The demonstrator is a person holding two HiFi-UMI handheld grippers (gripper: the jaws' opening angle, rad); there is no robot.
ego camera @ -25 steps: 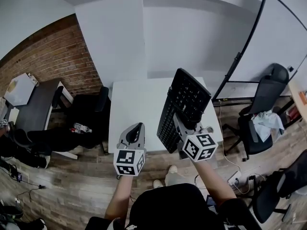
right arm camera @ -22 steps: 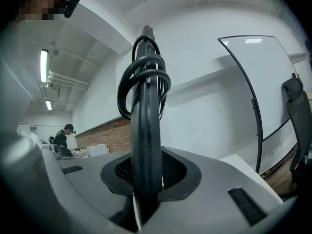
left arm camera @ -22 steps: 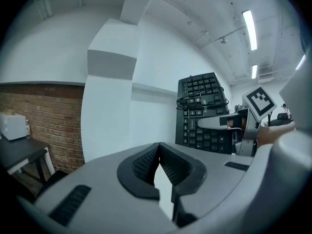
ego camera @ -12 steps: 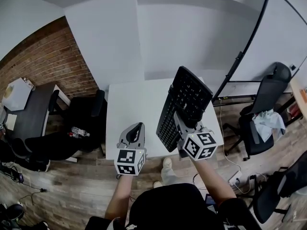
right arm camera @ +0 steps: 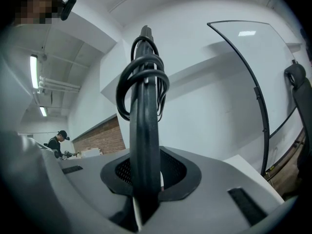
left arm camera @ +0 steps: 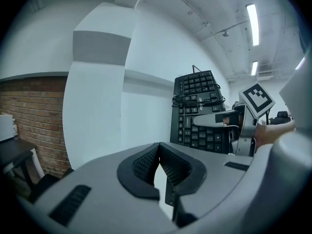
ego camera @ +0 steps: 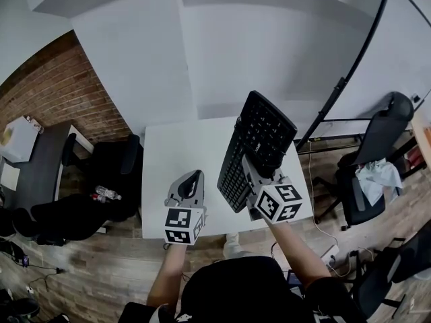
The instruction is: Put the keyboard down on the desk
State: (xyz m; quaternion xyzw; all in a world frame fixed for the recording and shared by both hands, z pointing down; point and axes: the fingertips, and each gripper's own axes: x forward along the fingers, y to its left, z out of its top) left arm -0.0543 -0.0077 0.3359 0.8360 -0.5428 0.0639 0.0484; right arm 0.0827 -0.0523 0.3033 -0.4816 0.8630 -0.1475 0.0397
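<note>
The right tool (ego camera: pixel 254 172) clenches the black cable-wrapped plastic keyboard (ego camera: pixel 261 136) on edge above the white rectangular bench (ego camera: pixel 178 160); the left tool (ego camera: pixel 191 182) is closed on nothing. This looks like the carry step: next, tip the keyboard flat, lower it, then release.

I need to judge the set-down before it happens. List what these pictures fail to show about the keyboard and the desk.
Key legends on the keyboard: too small in the head view and the left gripper view.
Desk surface beneath the keyboard: hidden by the keyboard and the right gripper in the head view.
Key face in the right gripper view: the keyboard shows edge-on only.
Cable's plug: lost in the coil, in every view.
</note>
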